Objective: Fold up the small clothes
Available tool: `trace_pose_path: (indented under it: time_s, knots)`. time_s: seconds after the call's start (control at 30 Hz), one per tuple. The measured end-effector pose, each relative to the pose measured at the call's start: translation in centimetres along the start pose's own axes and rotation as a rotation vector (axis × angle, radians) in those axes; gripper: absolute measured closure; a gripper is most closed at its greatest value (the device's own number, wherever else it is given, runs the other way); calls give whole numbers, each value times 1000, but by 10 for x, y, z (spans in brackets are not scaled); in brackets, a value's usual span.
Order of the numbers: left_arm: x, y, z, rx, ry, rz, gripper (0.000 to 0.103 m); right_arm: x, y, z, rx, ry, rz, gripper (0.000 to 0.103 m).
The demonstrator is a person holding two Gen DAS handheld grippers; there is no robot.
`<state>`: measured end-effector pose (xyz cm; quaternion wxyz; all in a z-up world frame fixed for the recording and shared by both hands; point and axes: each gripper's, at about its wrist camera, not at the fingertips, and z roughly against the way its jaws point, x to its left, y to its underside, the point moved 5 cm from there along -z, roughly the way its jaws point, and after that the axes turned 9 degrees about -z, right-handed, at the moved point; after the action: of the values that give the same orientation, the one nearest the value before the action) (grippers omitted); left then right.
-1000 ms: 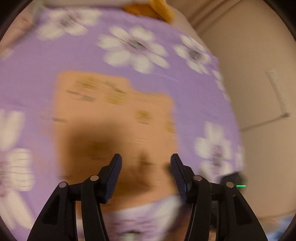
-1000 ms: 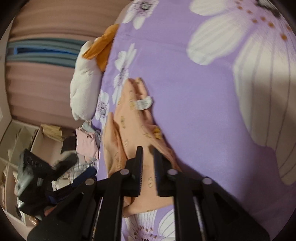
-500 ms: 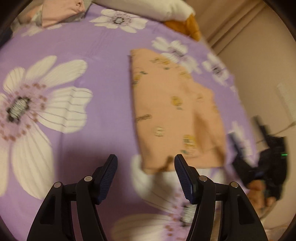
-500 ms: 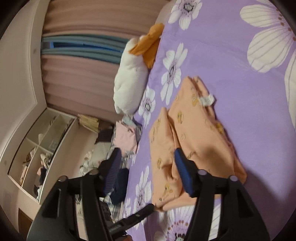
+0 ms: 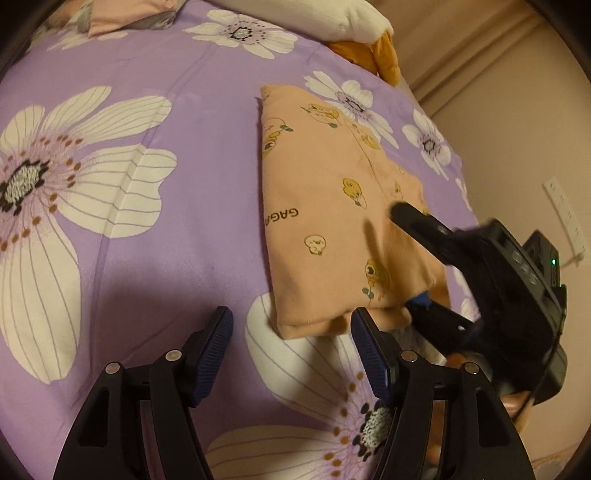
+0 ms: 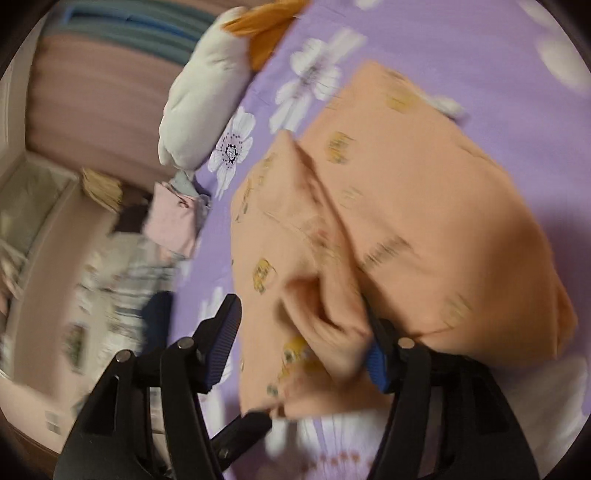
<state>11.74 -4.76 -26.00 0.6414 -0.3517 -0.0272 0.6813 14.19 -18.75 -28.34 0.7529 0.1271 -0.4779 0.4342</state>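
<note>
On the purple flowered bed [image 5: 207,221] I see the folded peach garment [image 5: 332,229], long axis running away from me. My left claw [image 5: 291,350] hangs spread, tilted down at its near edge; my right claw [image 6: 303,339] has just been opening, jaws straddling the cloth's edge.

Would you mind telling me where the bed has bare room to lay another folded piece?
The widest bare stretch is the purple bedspread left of the folded orange garment, across the big white flower. It is crowded right of the garment, where the right tongs straddle its edge, and at the head by the pillow.
</note>
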Motion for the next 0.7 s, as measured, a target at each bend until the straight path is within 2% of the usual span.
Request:
trace_pose_path:
  time_s: [0.03, 0.07, 0.1, 0.13, 0.17, 0.2, 0.3, 0.33, 0.4, 0.47, 0.57, 0.67, 0.7]
  knots:
    - [1, -1, -1, -4, 10, 12, 38, 5, 1, -5, -9, 18, 39, 43]
    - [3, -1, 0, -7, 19, 20, 38, 7, 2, -9, -25, 44, 65, 49]
    - [3, -1, 0, -9, 24, 27, 38, 6, 2, -11, -37, 60, 71, 62]
    - [4, -2, -1, -10, 26, 30, 38, 4, -1, -15, -57, 79, 68, 69]
    - [4, -2, -1, -12, 26, 30, 38, -1, -3, -14, -65, 75, 50, 85]
    - [3, -2, 0, -12, 22, 23, 38, -7, -7, -13, -68, 56, 20, 92]
    - [0, 0, 0, -18, 3, -5, 38, -17, -16, 4, -105, -80, -89, 94]
    - [-3, 0, 0, -16, -10, -26, 38, -15, -18, 13, -121, -139, -105, 95]
    - [-7, 1, -2, -13, -42, -69, 38, -8, -18, 25, -133, -200, -93, 95]
    - [-13, 2, -5, -24, -84, -95, 37, -5, -18, 31, -148, -181, -79, 95]
    - [-21, 2, -11, -55, -152, -149, 37, -11, -18, 37, -141, -204, -118, 95]
    - [-29, 4, -16, -63, -196, -199, 37, -19, -20, 51, -192, -183, -135, 95]
    - [-31, 5, -16, -67, -188, -205, 37, -21, -22, 58, -217, -178, -135, 95]
